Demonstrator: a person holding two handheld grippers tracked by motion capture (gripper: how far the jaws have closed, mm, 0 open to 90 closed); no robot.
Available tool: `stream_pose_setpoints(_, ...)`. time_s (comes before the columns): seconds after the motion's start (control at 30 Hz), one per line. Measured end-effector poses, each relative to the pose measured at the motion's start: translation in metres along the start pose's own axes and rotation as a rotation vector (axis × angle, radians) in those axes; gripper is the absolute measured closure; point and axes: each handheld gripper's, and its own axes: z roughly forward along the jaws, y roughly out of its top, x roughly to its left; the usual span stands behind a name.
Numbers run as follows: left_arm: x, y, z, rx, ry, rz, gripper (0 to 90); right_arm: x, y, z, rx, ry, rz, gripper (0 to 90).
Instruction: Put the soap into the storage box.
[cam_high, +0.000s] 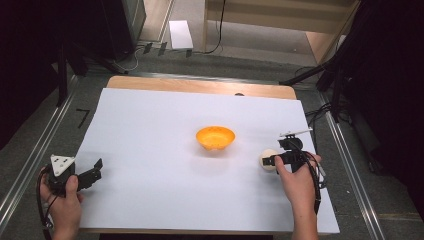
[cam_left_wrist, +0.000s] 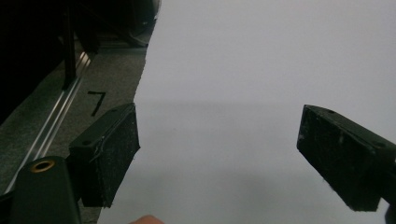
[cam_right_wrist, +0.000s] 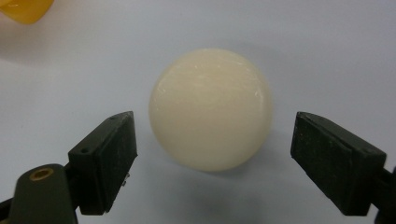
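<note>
In the right gripper view, the orange bowl (cam_right_wrist: 23, 10) is cut off by the top left corner, well beyond the left jaw. The cream ball's (cam_right_wrist: 211, 109) underside, between the jaws, is hidden by its own curve. In the high view, the right gripper (cam_high: 272, 161) covers part of that ball.

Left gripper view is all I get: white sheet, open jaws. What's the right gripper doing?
Observer: The right gripper is open, jaws either side of a cream ball, not touching it.
Operator: Anything else on the sheet?
Observer: An orange bowl sits mid-sheet, to the left of the ball in the high view.
Operator: Bowl loaded?
Observer: It looks empty in the high view.
Operator: Where's my gripper relative to that?
Observer: The left gripper is at the sheet's near left edge, well apart from the bowl.
</note>
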Motion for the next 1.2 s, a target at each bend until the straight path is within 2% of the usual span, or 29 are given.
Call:
stream_pose_setpoints(0.23,0.0,0.0,0.0,0.0,-0.001,0.002,13.7,0.004,0.01,0.008,0.009,0.004,0.013,14.4)
stream_pose_setpoints(0.47,0.0,0.0,0.0,0.0,-0.002,0.001,13.7,0.007,0.015,0.018,0.029,-0.029,0.035,16.8)
stream_pose_setpoints(0.63,0.0,0.0,0.0,0.0,-0.002,-0.002,13.7,0.007,0.017,0.025,0.048,-0.049,0.07,20.9)
stream_pose_setpoints(0.9,0.0,0.0,0.0,0.0,-0.002,0.001,13.7,0.01,0.017,0.029,0.062,-0.078,0.069,22.6)
stream_pose_setpoints(1.07,0.0,0.0,0.0,-0.001,-0.003,-0.001,13.7,0.007,0.018,0.028,0.058,-0.058,0.085,22.9)
stream_pose_setpoints(1.13,0.0,0.0,0.0,0.001,-0.003,-0.003,13.7,0.005,0.018,0.027,0.049,-0.025,0.097,23.0)
stream_pose_setpoints(1.2,0.001,0.0,0.0,-0.001,-0.005,-0.005,13.7,0.005,0.019,0.025,0.04,-0.019,0.104,23.0)
